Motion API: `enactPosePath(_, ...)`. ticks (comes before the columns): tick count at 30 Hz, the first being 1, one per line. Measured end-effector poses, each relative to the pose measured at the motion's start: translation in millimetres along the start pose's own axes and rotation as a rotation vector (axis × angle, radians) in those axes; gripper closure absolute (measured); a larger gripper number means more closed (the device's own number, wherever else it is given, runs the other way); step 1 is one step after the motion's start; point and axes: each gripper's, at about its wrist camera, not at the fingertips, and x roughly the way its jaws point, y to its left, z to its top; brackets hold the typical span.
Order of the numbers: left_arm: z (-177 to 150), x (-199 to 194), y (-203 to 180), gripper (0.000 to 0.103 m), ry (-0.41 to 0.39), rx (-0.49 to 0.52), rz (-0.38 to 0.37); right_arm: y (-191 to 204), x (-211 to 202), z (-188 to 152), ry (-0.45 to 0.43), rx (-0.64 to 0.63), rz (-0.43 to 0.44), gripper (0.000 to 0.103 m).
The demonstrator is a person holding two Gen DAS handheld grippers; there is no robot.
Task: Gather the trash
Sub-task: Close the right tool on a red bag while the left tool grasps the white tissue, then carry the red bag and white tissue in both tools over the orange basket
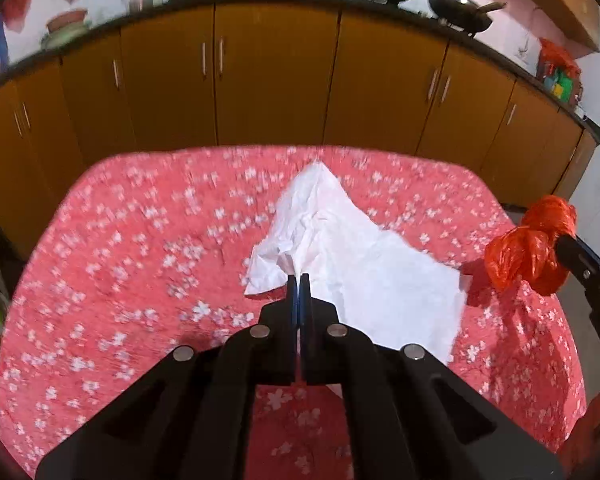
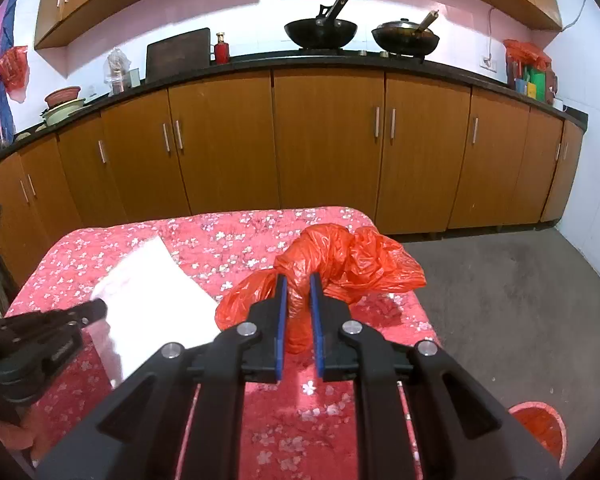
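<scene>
The paper, light and limp, is pinched at its near edge by the left gripper; at 3 o'clock, the slippery bag is clamped mid-bunch by the right gripper.

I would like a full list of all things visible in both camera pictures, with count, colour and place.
white paper: one, white, crumpled, lifted over the table
orange plastic bag: one, orange, at the table's right edge
table: one, red floral cloth, foreground
cabinets: one row, brown, behind the table
woks: two, black, on the counter
red bottle: one, on the counter
red bin: one, on the floor, lower right
left gripper: black, shut on the paper
right gripper: black, shut on the bag
</scene>
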Motion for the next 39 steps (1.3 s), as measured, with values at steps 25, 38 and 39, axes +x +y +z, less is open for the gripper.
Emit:
enactPosePath(25, 5.2, -143.5, -46.8, 0.103, -0.199, 0.080, -0.032, -61.8, -134.8, 7.7, -0.113, 0.097, -0.003, 0.091)
enactPosePath(38, -11.2, -177.0, -138.9, 0.103, -0.221, 0.207, -0.145, -147.9, -191.9, -12.0, -0.143, 0.167, -0.098, 0.091)
enactPosePath(39, -13.2, -178.7, -146.8, 0.103, -0.221, 0.216, -0.157, -154.4, -194.0, -13.3, -0.144, 0.174, -0.106, 0.091)
